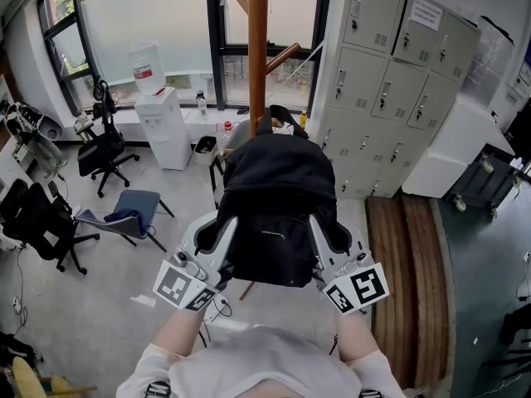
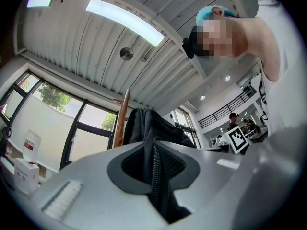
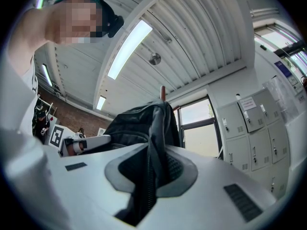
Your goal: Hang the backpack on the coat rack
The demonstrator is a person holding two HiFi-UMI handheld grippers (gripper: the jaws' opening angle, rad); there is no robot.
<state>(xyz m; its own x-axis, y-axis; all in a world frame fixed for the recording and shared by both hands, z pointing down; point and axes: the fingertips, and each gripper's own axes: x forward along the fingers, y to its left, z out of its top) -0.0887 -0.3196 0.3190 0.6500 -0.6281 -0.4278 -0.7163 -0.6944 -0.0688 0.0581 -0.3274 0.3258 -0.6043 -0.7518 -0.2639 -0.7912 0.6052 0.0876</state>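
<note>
STEP: approach to rack, backpack (image 1: 274,214) held aloft just near of the coat rack (image 1: 258,48), not yet hung | TONGS: left tongs (image 1: 222,232) clamped on its left side, right tongs (image 1: 320,237) clamped on its right | NEXT, as judged: top loop (image 1: 278,116) to be raised and dropped over a peg (image 1: 284,55)

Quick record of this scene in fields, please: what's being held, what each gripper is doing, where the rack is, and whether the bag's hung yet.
Held item: black backpack
Left gripper: shut on the backpack's left side
Right gripper: shut on its right side
Coat rack: wooden pole just behind the backpack
Top handle: free, below the pegs
Status: held up, not yet hung
</note>
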